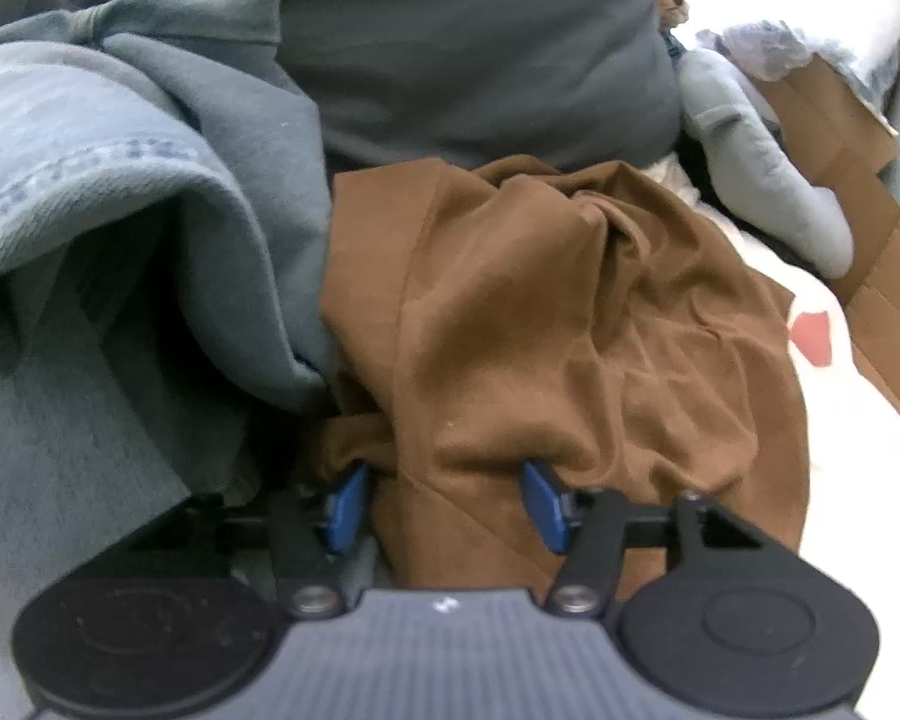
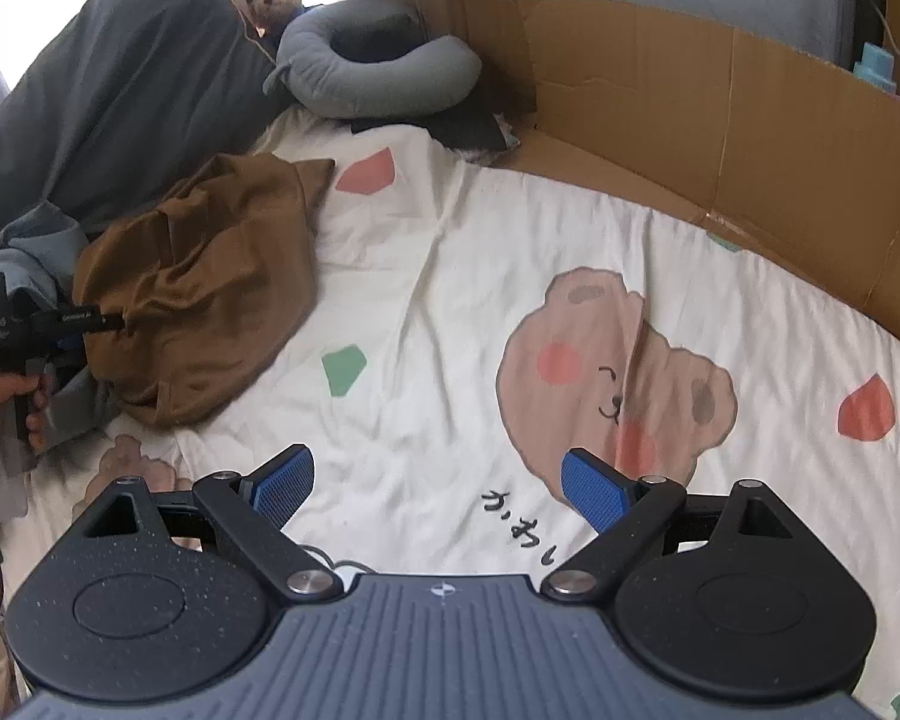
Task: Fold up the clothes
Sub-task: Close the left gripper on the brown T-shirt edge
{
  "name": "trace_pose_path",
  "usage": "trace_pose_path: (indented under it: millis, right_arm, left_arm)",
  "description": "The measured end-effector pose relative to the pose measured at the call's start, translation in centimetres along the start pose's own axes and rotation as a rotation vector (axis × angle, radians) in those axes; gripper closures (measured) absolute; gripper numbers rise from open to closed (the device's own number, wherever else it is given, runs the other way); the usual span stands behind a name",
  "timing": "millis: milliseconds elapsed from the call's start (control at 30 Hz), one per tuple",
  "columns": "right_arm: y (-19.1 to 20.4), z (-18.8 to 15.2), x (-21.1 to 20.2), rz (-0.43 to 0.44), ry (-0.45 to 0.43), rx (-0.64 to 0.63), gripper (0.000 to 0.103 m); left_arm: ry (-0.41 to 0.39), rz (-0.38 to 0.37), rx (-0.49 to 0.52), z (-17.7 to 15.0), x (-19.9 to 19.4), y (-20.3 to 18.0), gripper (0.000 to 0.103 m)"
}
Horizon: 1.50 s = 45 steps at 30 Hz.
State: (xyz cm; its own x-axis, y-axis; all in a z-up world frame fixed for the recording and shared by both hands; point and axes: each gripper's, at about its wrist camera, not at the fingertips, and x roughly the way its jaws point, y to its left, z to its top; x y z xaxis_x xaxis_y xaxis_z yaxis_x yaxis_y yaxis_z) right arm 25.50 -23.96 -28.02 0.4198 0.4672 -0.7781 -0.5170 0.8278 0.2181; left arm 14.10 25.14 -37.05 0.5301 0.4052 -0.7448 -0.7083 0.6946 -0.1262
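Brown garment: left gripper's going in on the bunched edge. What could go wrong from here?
1. The brown garment is crumpled, so the left gripper may pinch several layers at once.
2. The grey-blue garment overlaps its left edge and could get dragged along.
3. The right gripper is open over bare sheet, not helping.

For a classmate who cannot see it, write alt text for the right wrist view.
The open right gripper hovers over a white bedsheet printed with a cartoon bear. At left, the left gripper reaches into a crumpled brown garment lying against a dark pillow; a cardboard wall borders the bed at right.
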Motion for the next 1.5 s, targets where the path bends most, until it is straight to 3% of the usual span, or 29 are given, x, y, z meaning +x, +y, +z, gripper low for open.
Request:
trace_pose_path:
  millis: [100,167,200,400,567,1067,1500]
  right_arm:
    - [-0.5,-0.3,-0.1,0.001,-0.010,0.011,0.010]
    - [-0.9,-0.4,-0.1,0.001,-0.014,0.020,0.010]
    - [-1.2,-0.4,-0.2,0.000,-0.017,0.024,0.010]
    - [-3.0,-0.2,-0.7,0.015,-0.037,0.069,0.010]
    - [-3.4,-0.3,-1.0,0.017,-0.041,0.080,0.010]
    - [-3.1,-0.7,-1.6,0.083,-0.058,0.098,0.011]
    - [-2.5,-1.4,-0.9,0.123,-0.023,0.114,0.011]
  left_arm:
    - [-0.021,-0.024,-0.018,0.3,-0.3,0.2,0.066]
    - [-0.044,-0.031,-0.028,0.5,-0.8,0.2,0.090]
    - [-0.059,-0.027,-0.035,0.5,-1.1,0.1,0.094]
    - [-0.180,-0.093,-0.048,0.3,-4.7,-1.8,0.096]
    - [-0.213,-0.204,-0.008,-0.1,-7.3,-5.5,0.097]
    - [-0.097,-0.464,0.130,-5.0,-8.9,-14.1,0.097]
    - [0.033,-0.651,0.194,-8.3,-10.1,-17.5,0.097]
